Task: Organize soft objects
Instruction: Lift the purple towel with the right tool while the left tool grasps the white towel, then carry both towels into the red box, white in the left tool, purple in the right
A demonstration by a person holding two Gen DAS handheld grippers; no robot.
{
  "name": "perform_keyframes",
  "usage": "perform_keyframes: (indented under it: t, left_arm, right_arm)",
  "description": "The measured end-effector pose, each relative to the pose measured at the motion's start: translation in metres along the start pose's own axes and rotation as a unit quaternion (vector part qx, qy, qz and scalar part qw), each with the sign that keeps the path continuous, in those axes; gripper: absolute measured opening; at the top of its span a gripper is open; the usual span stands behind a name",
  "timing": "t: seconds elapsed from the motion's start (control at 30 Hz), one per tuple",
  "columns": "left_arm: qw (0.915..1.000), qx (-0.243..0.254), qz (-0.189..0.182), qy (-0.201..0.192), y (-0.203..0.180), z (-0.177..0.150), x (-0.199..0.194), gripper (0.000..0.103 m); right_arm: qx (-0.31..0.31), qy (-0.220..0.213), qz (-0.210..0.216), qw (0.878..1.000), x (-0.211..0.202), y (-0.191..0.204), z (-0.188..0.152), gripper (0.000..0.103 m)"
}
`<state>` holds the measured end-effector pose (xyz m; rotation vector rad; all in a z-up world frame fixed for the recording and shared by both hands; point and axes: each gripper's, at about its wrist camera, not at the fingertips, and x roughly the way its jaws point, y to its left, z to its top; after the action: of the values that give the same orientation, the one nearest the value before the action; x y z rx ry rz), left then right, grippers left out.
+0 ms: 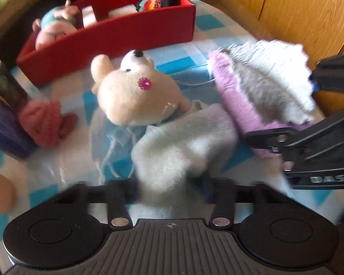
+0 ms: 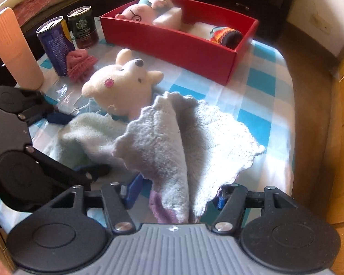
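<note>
Ahead of the left gripper [image 1: 169, 190], jaws clamped on a pale green cloth [image 1: 181, 146], a cream bear [image 1: 133, 91] blocks the red box [image 1: 130, 34].

From the right wrist, the right gripper [image 2: 178, 197] pinches a folded lilac-white towel [image 2: 172, 142]; cans [image 2: 55, 43] stand left.

You have two drink cans at the table's left edge: a purple can [image 2: 55, 45] and a dark Starbucks can [image 2: 83, 28] just beside it; a peach ribbed tumbler [image 2: 16, 50] stands nearer; wooden cabinet doors [image 1: 286, 6] flank the blue-checked tablecloth [image 2: 261, 84].
</note>
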<state>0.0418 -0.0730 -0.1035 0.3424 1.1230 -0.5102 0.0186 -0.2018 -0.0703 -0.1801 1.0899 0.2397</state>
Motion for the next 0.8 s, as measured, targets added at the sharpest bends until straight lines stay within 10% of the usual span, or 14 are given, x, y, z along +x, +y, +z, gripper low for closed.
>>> perform_keyframes:
  t: [0.13, 0.8]
  left_arm:
    - [0.9999, -0.010, 0.000, -0.002, 0.003, -0.002, -0.011, 0.014]
    - [0.9809, -0.130, -0.087, -0.116, 0.042, 0.023, -0.091, 0.013]
  right_arm:
    - [0.002, 0.011, 0.003, 1.000, 0.001, -0.002, -0.001, 0.000]
    - [0.047, -0.084, 0.042, 0.994, -0.049, -0.003, 0.018, 0.000]
